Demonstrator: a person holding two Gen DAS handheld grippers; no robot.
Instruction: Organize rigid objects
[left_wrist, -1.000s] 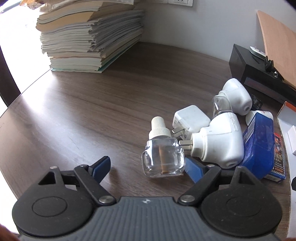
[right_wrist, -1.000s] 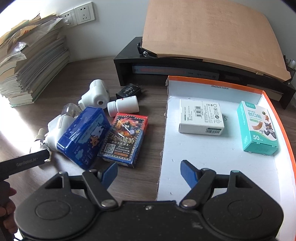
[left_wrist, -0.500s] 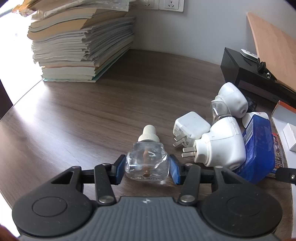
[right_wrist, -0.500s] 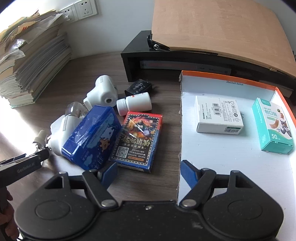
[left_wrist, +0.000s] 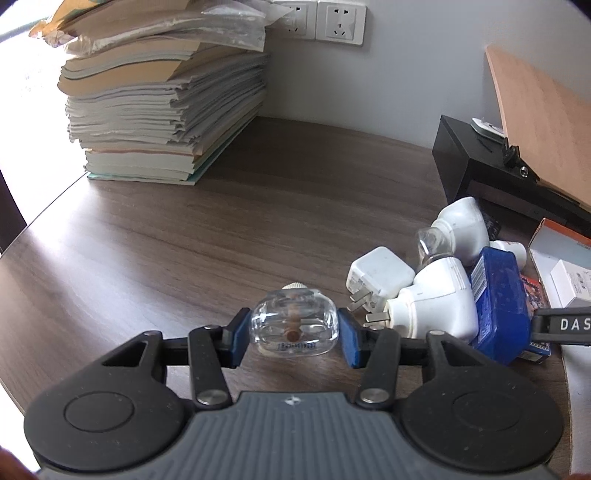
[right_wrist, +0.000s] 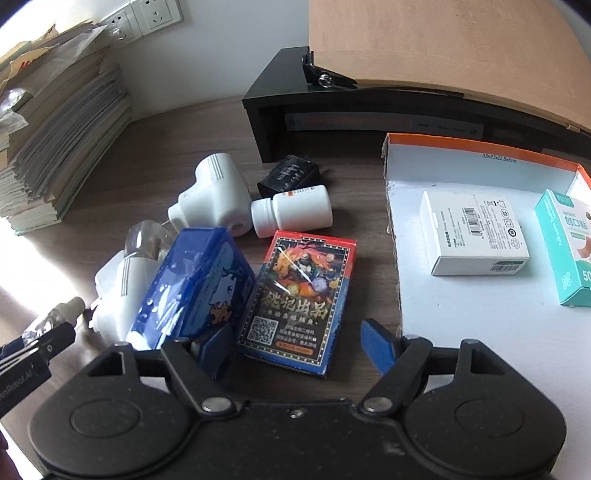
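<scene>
Both blue pads of the left gripper (left_wrist: 293, 338) clamp the clear bottle (left_wrist: 294, 326) (right gripper (right_wrist: 298, 341) spread apart).

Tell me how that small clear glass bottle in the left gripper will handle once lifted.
The clear bottle looks like smooth, rigid glass, so it may slip between the blue pads and probably chips if dropped. It seems nearly empty, so likely light. The left gripper clamps its rounded sides, so it might pivot.
</scene>
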